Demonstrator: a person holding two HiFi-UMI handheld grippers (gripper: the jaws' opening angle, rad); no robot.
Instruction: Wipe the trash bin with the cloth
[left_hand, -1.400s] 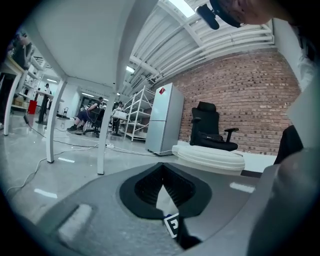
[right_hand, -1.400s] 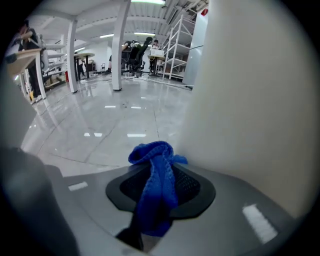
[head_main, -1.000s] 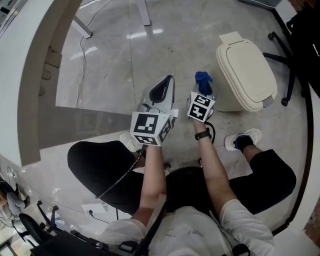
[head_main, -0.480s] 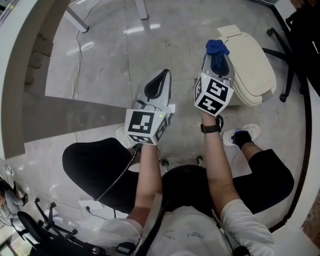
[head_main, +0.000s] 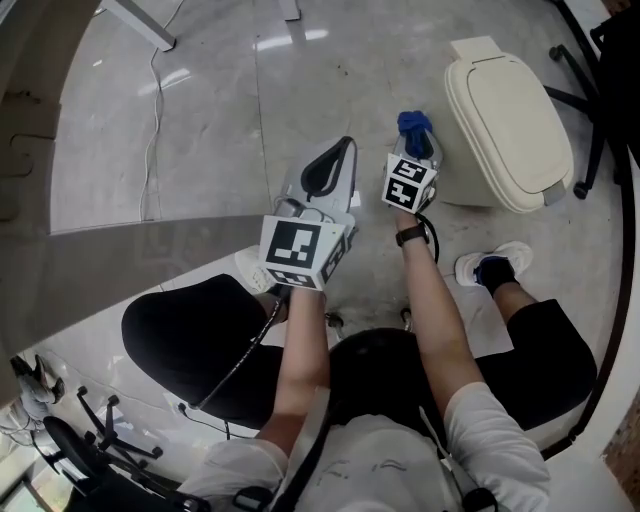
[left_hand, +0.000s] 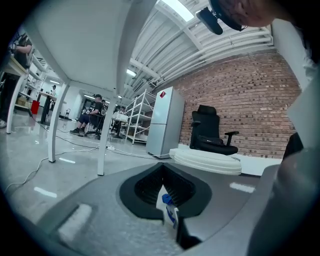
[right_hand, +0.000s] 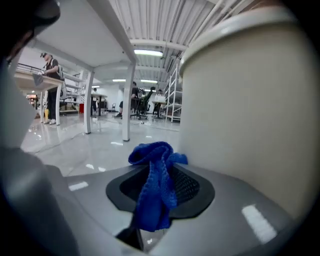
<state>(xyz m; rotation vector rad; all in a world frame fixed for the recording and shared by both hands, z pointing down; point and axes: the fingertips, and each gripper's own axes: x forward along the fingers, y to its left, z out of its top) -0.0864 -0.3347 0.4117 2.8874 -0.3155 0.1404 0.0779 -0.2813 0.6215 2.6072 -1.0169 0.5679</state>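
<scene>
Trash bin (head_main: 510, 120): cream, lid down, standing on the floor, its long axis running away from the person. My right gripper (head_main: 417, 150) was clamped on the blue cloth (head_main: 413, 125), forearm stretched forward, cloth just beside the bin's left wall. My left gripper (head_main: 325, 175), jaws together and empty, hung further left.

We see a brick wall (left_hand: 250, 95); before it stands a black office chair (left_hand: 212, 134), at its left end a tall white cabinet (left_hand: 165, 120).
</scene>
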